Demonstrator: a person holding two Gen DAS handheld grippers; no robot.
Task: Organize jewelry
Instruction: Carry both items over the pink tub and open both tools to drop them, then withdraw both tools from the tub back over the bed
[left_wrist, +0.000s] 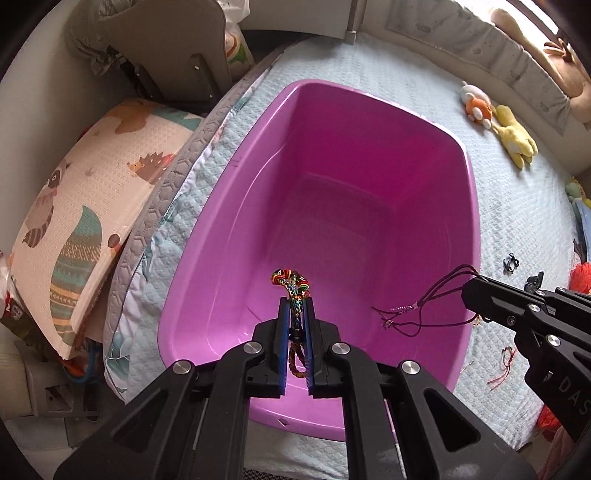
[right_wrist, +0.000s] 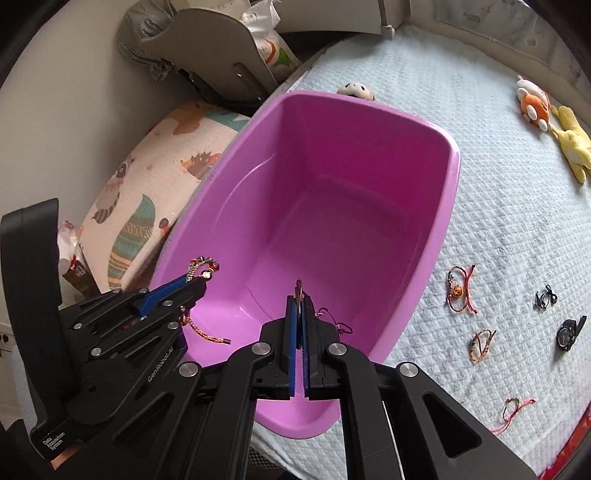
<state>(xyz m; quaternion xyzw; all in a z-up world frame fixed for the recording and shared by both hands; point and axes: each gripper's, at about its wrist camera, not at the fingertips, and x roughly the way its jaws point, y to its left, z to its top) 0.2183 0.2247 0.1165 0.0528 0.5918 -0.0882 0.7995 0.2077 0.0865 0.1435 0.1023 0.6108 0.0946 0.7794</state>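
Note:
A purple plastic tub (left_wrist: 471, 177) (right_wrist: 448, 206) stands on a pale blue quilted bedspread. My left gripper (left_wrist: 295, 301) (right_wrist: 201, 278) hangs over the tub's near end, shut on a multicoloured braided bracelet (left_wrist: 291, 282) (right_wrist: 203, 266); the bracelet's tail dangles below the fingers. My right gripper (right_wrist: 300, 299) (left_wrist: 467, 291) is beside it at the tub's right rim, shut on a dark purple cord bracelet (left_wrist: 417, 312) (right_wrist: 332, 319) whose loops trail over the tub's inside.
On the bedspread (right_wrist: 498, 229) right of the tub lie several more bracelets (right_wrist: 460, 290), a black watch (right_wrist: 567, 332) and a small black piece (right_wrist: 545, 295). Plush toys (right_wrist: 535, 105) sit farther back. An animal-print pillow (right_wrist: 147, 192) leans left of the tub.

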